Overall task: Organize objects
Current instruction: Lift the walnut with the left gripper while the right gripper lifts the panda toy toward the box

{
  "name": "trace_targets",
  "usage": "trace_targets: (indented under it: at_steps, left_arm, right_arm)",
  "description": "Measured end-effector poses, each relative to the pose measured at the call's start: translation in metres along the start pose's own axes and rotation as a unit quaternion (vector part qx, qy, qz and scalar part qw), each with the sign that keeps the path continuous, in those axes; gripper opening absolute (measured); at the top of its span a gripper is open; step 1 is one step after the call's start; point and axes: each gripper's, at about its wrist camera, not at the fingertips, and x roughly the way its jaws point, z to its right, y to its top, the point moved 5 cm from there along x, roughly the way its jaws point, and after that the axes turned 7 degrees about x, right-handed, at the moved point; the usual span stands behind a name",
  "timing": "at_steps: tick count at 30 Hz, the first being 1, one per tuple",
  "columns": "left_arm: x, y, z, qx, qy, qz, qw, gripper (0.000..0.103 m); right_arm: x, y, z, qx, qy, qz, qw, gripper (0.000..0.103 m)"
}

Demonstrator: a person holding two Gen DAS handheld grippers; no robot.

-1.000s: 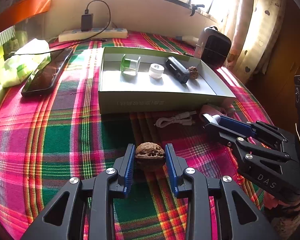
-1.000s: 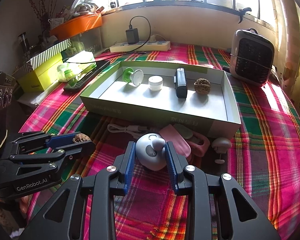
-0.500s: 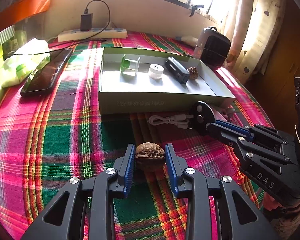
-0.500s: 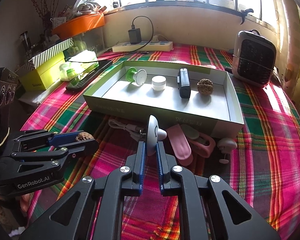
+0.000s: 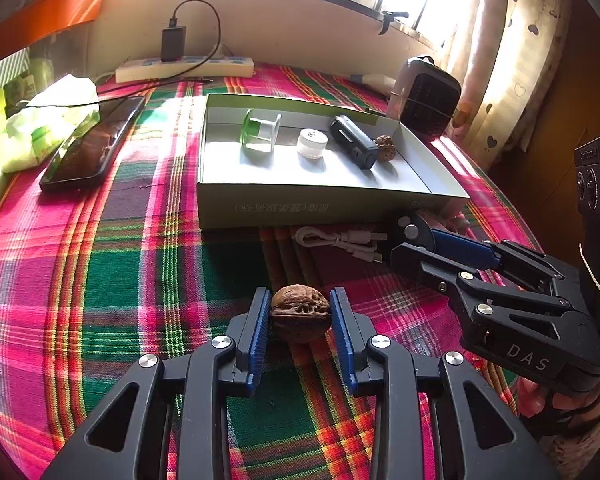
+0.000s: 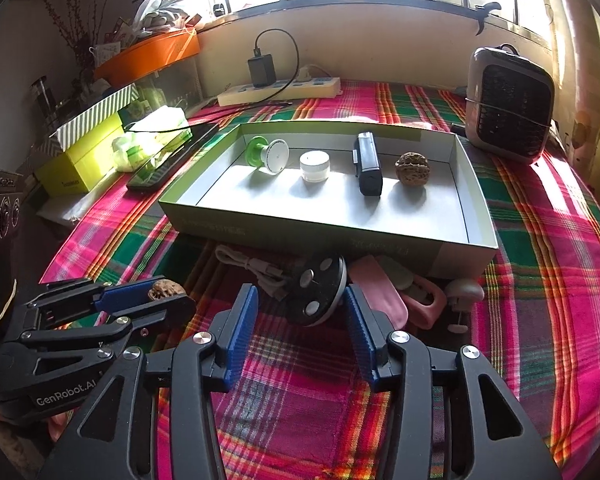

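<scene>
My left gripper [image 5: 300,316] is shut on a brown walnut [image 5: 300,312], low over the plaid tablecloth; it also shows in the right wrist view [image 6: 162,290]. My right gripper [image 6: 300,312] is open, its jaws wide either side of a round grey disc-shaped object [image 6: 320,286] that lies tilted, dark underside up, in front of the box. The open green box [image 6: 320,236] holds a green spool [image 6: 266,154], a white jar [image 6: 314,165], a black device [image 6: 367,168] and a second walnut [image 6: 413,166].
A white cable [image 6: 252,264], a pink object [image 6: 380,292] and a small white suction piece [image 6: 462,294] lie in front of the box. A heater [image 6: 508,104] stands at the back right, a power strip [image 6: 280,88] by the wall, a phone [image 5: 92,144] at the left.
My right gripper closed on the grey round object, which turned on edge, then opened wide; the object now lies tilted between the jaws. My left gripper kept hold of the walnut.
</scene>
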Motion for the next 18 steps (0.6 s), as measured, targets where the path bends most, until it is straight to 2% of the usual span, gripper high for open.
trace_targets:
  at_steps: [4, 9, 18]
  left_arm:
    - [0.0, 0.001, 0.0, 0.0, -0.001, 0.0, 1.0, 0.028]
    - [0.0, 0.001, 0.0, 0.0, 0.0, 0.0, 1.0, 0.028]
    - [0.0, 0.001, 0.0, -0.001, -0.001, 0.001, 1.0, 0.028]
  right_arm:
    - [0.001, 0.003, 0.0, 0.006, -0.002, 0.005, 1.0, 0.046]
    - [0.004, 0.006, 0.002, 0.012, -0.012, 0.003, 1.0, 0.026]
    - [0.013, 0.002, -0.004, -0.006, -0.012, -0.022, 1.0, 0.026]
